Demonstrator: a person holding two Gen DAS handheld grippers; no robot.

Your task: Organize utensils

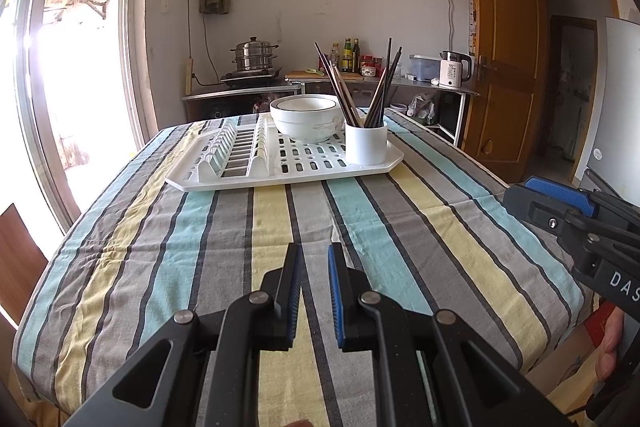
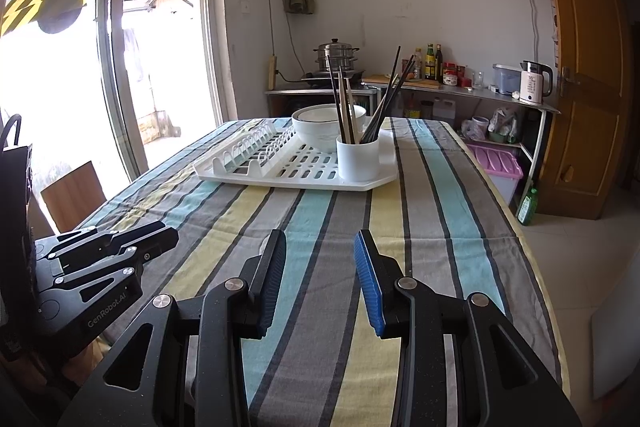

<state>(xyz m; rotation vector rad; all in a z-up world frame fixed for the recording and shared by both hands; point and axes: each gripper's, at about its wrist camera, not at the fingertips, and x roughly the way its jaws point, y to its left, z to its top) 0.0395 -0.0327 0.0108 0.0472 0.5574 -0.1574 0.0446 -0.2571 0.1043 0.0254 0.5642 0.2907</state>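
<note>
A white dish rack tray [image 1: 304,174] [image 2: 280,178] sits on the far half of the striped table. On it stands a white cup [image 1: 366,143] [image 2: 358,159] holding several dark chopsticks [image 1: 340,87] [image 2: 344,99]. A white bowl [image 1: 306,119] [image 2: 320,125] with a dark rim sits behind the cup. My left gripper [image 1: 314,259] is open and empty, low over the near table. My right gripper [image 2: 320,247] is open and empty, also over the near table, well short of the tray. Each gripper shows at the edge of the other view.
The striped tablecloth [image 1: 240,247] [image 2: 420,227] covers the table. A counter at the back wall holds a steamer pot [image 1: 256,57], bottles [image 2: 430,61] and a kettle [image 2: 534,83]. A wooden door [image 1: 508,67] stands right. A green bottle [image 2: 527,205] is on the floor.
</note>
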